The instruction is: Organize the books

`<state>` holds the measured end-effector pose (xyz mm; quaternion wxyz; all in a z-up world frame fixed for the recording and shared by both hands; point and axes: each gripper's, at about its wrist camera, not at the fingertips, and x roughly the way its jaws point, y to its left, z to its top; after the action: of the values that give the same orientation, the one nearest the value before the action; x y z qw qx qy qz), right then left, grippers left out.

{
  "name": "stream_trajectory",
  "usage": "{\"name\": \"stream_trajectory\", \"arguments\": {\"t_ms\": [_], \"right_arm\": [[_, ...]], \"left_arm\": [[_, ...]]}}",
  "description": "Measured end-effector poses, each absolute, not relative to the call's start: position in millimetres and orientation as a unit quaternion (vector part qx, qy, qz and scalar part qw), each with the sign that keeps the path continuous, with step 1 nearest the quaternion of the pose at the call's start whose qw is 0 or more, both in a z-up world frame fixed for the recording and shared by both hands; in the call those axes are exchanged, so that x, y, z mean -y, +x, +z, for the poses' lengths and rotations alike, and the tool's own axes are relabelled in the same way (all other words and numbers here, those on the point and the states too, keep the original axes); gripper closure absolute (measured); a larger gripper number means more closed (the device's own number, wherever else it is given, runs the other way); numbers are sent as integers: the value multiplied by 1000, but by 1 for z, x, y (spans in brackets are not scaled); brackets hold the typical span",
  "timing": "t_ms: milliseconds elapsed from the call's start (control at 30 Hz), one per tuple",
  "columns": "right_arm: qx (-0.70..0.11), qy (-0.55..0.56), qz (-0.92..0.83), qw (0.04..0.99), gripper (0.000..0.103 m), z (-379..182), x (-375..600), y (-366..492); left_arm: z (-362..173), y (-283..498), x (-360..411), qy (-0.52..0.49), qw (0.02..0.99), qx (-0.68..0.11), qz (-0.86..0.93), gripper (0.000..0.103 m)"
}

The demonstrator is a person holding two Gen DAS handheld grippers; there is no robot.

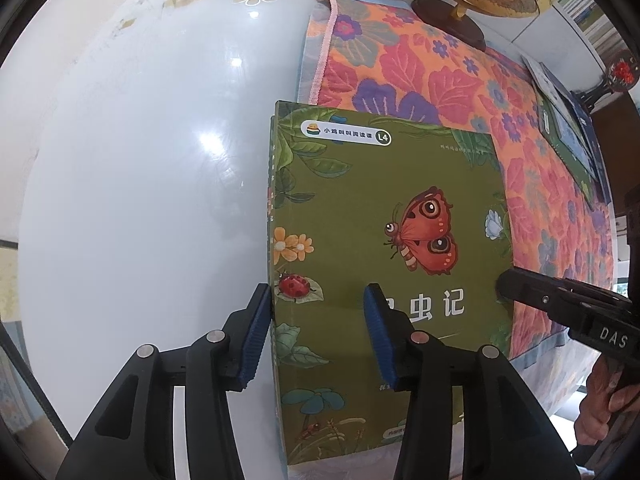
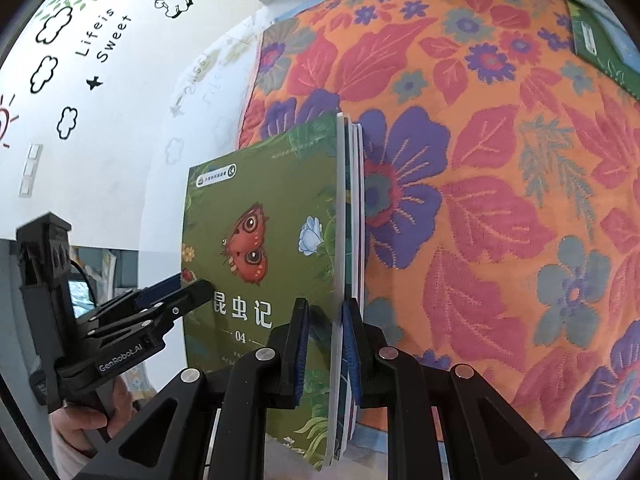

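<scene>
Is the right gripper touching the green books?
Touching. The right wrist view shows the right gripper with both blue pads pressed against the page edges of the green books, one pad on each side.

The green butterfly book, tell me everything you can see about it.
The green butterfly book is a thin glossy paperback: a red-orange butterfly, a ladybug, flowers, leaves and white Chinese characters on the cover. It tops a small stack of similar thin books, partly on the white table, partly on the floral cloth. The right gripper pinches the stack's open page edge. The left gripper straddles the spine side, jaws apart.
</scene>
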<state>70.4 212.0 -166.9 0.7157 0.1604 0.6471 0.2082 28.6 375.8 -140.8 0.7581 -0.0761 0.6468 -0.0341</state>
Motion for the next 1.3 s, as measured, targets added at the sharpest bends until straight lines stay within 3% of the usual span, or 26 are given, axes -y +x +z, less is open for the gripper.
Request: {"name": "stream_trajectory", "arguments": {"t_ms": [367, 567, 867, 1300], "right_arm": [[-629, 176, 232, 721, 82, -148, -174, 63], [-603, 183, 239, 739, 82, -116, -93, 58], [-546, 162, 201, 797, 82, -58, 59, 62], [-509, 224, 75, 828, 81, -89, 300, 115]], "left_arm": [[-124, 30, -377, -93, 765, -637, 21, 57], [-69, 40, -341, -156, 796, -585, 6, 57], [-1, 89, -189, -142, 837, -524, -74, 56], [-68, 152, 57, -101, 799, -574, -149, 56]]}}
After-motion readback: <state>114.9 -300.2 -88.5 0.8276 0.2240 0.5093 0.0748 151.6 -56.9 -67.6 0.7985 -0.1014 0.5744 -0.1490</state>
